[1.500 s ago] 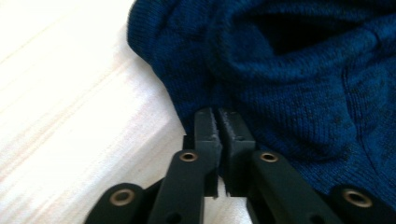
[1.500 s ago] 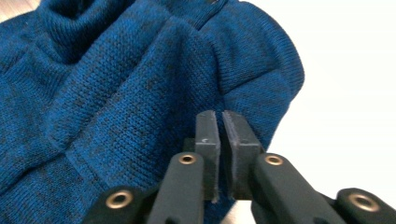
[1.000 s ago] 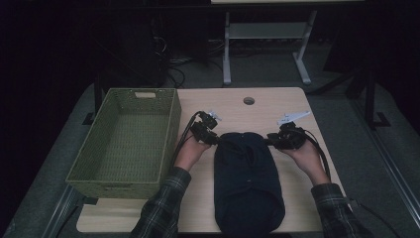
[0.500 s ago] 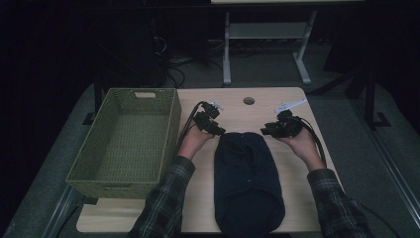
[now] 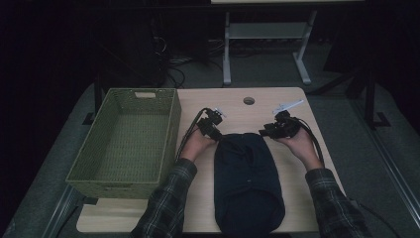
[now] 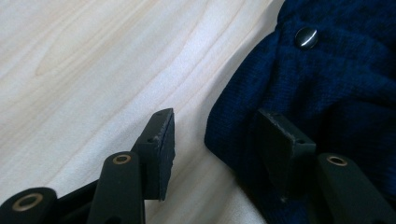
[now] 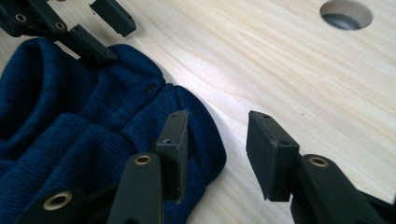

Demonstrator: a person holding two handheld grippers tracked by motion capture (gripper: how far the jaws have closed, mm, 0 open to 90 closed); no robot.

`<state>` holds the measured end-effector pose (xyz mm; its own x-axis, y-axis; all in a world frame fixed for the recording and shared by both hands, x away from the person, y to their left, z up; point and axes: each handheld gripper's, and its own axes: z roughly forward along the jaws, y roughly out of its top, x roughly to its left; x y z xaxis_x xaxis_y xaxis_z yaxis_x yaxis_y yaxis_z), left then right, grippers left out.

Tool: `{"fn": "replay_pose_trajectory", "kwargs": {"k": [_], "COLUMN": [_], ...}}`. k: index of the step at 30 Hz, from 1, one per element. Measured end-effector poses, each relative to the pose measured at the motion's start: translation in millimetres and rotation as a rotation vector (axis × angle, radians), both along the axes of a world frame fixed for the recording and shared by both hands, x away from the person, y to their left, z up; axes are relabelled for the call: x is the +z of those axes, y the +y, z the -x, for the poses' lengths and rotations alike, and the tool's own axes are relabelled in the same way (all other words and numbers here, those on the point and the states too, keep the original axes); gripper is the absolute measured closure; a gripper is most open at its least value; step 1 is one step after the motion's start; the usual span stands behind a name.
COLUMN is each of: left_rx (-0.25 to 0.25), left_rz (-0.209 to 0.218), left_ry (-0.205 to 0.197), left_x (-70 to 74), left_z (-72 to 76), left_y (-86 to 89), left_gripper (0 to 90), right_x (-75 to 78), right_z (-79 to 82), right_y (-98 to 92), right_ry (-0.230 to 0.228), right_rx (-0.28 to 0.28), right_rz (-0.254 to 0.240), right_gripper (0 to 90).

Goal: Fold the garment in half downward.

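Two grippers, our left gripper (image 5: 212, 130) and right gripper (image 5: 271, 130), have just been opening (nothing pinched), one at each top corner of the folded blue sweater (image 5: 246, 186) lying on the tabletop (image 5: 297, 198) beside the green basket (image 5: 171, 129).

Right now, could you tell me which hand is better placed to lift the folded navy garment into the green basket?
Left, probably: the left gripper sits between the garment and the basket, jaws open at its corner.

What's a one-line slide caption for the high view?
Both grippers open beside a folded navy knit garment, green basket left.
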<state>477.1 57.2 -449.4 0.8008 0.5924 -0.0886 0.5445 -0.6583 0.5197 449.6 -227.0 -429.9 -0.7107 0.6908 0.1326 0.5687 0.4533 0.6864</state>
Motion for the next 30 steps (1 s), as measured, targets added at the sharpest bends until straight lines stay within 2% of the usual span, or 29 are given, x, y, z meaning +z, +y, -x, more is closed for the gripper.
{"fn": "replay_pose_trajectory", "kwargs": {"k": [2,9,12,15,17,20,27,30], "left_rx": [-0.011,-0.003,-0.015,-0.01,-0.014,-0.028,-0.039,-0.043], "left_rz": [-0.006,0.007,0.002,0.009,0.01,0.018,0.039,0.024], "left_ry": [-0.002,0.005,-0.001,0.001,0.003,0.014,0.037,0.034], "left_x": [-0.6,-2.5,-2.4,-2.7,-2.7,-2.5,-2.8,-2.0], "left_z": [-0.2,1.0,1.0,1.7,1.8,1.6,3.2,3.5], "left_y": [0.6,1.2,1.4,0.7,0.6,1.2,-0.8,-2.2], "left_gripper": [48.5,51.0,52.2,52.9,54.2,60.2,75.7,78.1], "right_x": [-4.6,-21.0,-27.4,-35.0,-36.5,-36.6,-36.4,-35.7], "right_z": [-1.4,-7.0,-7.8,-7.2,-5.8,-3.9,-3.4,-3.2], "right_y": [1.3,4.3,5.8,8.5,8.0,9.2,10.4,11.8], "right_ry": [0.009,0.044,0.058,0.065,0.059,0.048,0.079,0.085], "right_rx": [0.0,-0.006,0.002,0.017,0.015,0.025,0.034,0.033], "right_rz": [0.0,-0.01,0.003,0.036,0.023,0.036,0.019,0.021], "right_gripper": [57.3,56.2,56.2,56.4,58.6,65.4,77.7,79.6]}}
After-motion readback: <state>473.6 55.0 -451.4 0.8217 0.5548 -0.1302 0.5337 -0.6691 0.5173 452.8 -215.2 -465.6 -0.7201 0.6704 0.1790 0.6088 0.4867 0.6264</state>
